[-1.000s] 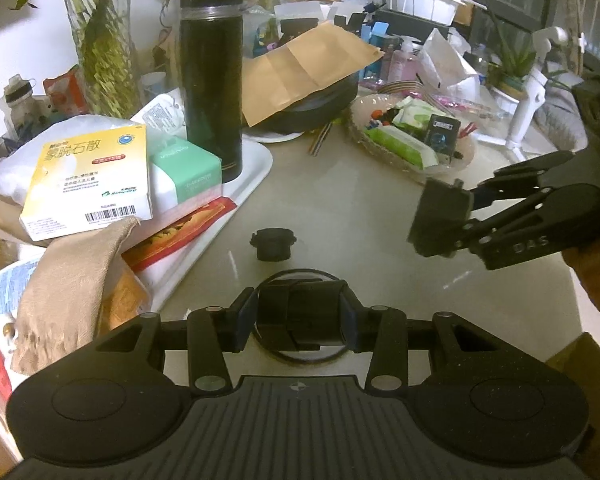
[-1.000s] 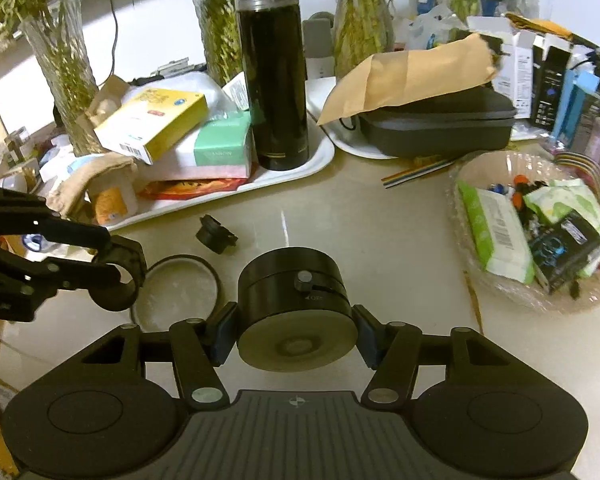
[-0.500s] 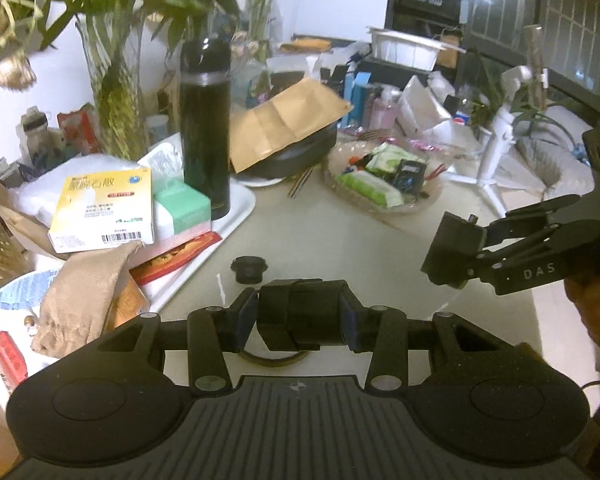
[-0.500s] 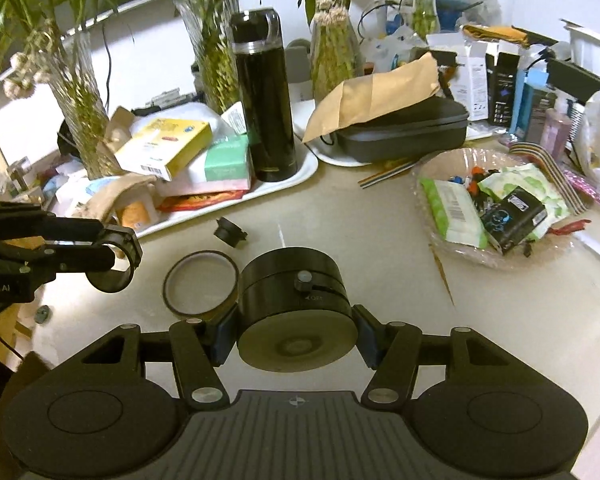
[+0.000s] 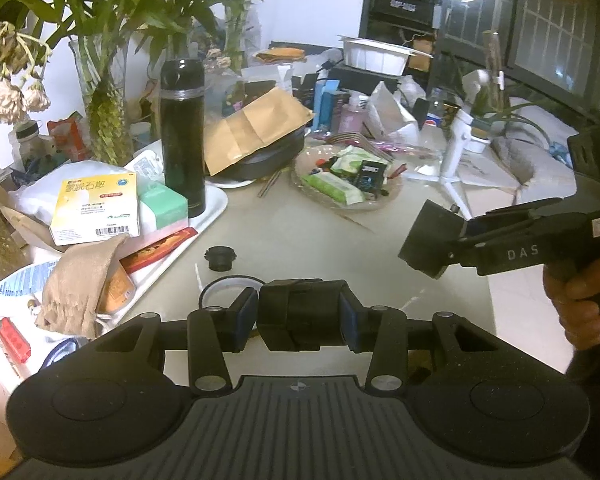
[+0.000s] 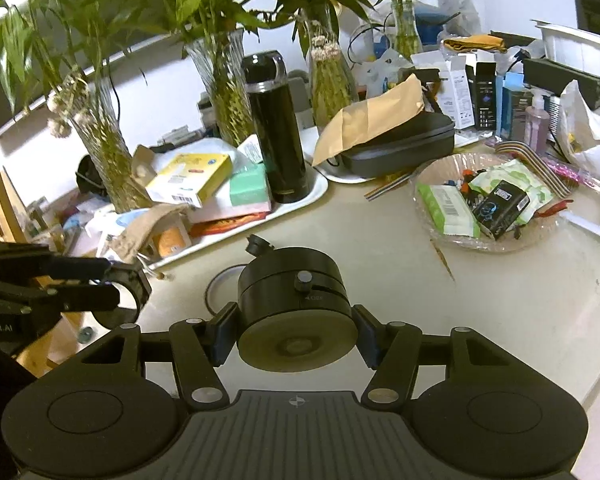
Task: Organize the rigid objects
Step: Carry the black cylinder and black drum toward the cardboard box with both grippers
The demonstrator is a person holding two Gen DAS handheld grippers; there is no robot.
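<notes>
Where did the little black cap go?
In the left wrist view the little black cap sits on the table, beside the white tray and just beyond the thin black ring.

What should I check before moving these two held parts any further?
1. Left gripper grip on the black clamp-like part: ok, pads press both its sides.
2. Right gripper grip on the round black base: ok, held squarely between the pads.
3. Gap between the two grippers: ok, they are apart in both views.
4. Thin black ring and small black cap on the table: ok, both lie loose, below the held parts.
5. How the two parts mate: cannot tell.
6. Black thermos on the white tray: ok, upright.
</notes>
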